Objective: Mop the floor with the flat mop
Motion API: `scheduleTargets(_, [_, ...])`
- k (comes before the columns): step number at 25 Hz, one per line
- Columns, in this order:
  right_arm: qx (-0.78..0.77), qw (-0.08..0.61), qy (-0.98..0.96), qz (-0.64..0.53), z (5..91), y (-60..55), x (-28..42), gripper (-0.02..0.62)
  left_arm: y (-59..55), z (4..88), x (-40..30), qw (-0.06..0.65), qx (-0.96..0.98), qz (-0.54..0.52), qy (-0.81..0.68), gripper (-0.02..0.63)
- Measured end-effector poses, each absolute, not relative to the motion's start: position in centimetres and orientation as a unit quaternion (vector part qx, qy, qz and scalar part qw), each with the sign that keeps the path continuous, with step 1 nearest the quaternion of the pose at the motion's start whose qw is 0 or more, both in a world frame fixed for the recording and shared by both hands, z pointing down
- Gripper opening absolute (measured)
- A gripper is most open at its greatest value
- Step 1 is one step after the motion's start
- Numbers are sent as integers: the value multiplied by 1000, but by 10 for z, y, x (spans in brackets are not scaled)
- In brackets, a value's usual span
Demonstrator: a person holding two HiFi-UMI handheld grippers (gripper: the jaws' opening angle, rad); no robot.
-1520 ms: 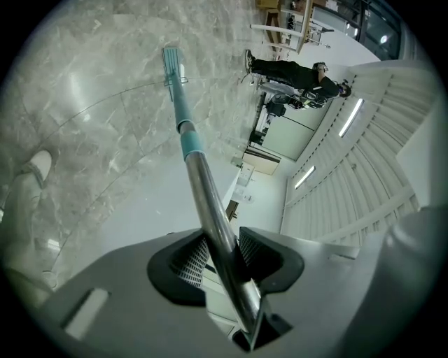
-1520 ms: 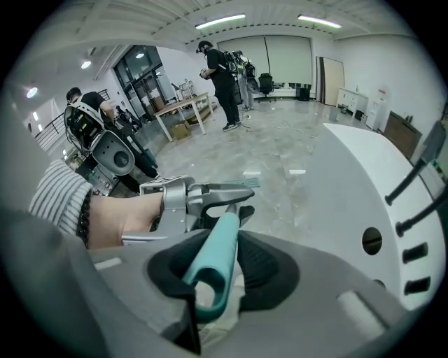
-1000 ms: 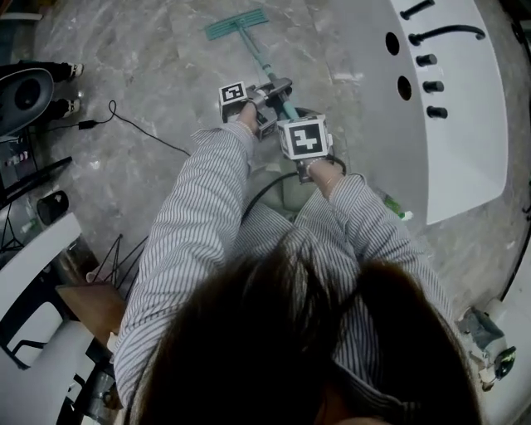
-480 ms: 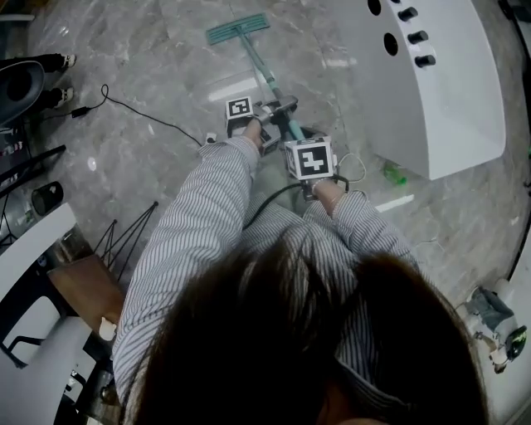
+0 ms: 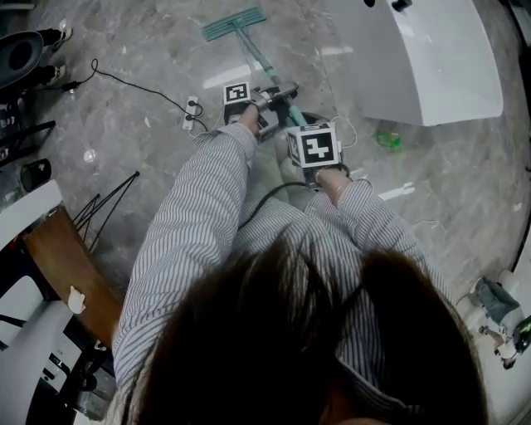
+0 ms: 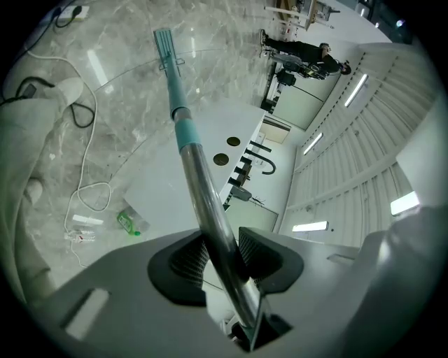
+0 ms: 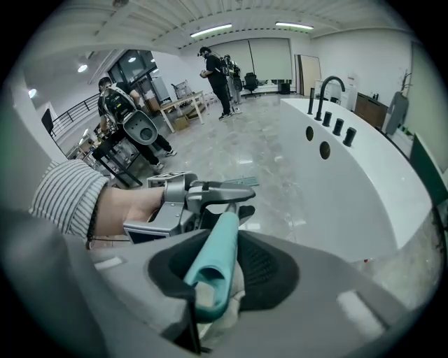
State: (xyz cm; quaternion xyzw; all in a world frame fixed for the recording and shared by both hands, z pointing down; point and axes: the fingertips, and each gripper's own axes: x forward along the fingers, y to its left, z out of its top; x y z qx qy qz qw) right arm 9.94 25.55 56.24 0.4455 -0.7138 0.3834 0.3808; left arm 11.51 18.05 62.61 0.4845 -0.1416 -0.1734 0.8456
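Left tongs (image 6: 213,255) clamp tight on the steel shaft (image 6: 199,189), right tongs (image 7: 210,274) on the teal grip (image 7: 220,238), of the teal flat mop (image 5: 236,23), its head lying on the grey marble floor (image 5: 124,158) ahead; risk: a leftward stroke snags the white power strip (image 5: 192,110) nearby, jerking the shaft loose.

Grey marble-look floor (image 5: 166,41): polished, glossy. Flat mop's pole (image 6: 210,217): bright smooth metal; teal grip (image 7: 213,269): matt plastic. White bathtub (image 5: 440,66): smooth gloss. Striped sleeve (image 5: 199,216): woven cloth

Pinstriped sleeves (image 5: 195,224), dark hair (image 5: 307,349), black-white marker cubes (image 5: 315,148).
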Motion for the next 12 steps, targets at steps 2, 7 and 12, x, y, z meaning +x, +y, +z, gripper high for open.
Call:
scheduleTargets(2, [446,384,-713,381,561,285,112,114,210,626,127,845,485,-175,-142,135])
scheduleTargets(7, [441,395,-710,381,561,351,140,114,274,626,154,844,485,-183,-138,135])
scheduleTargets(12, [439,397,-706,389,561,395,162,114,318,625,176,845,479,-197,-130,132])
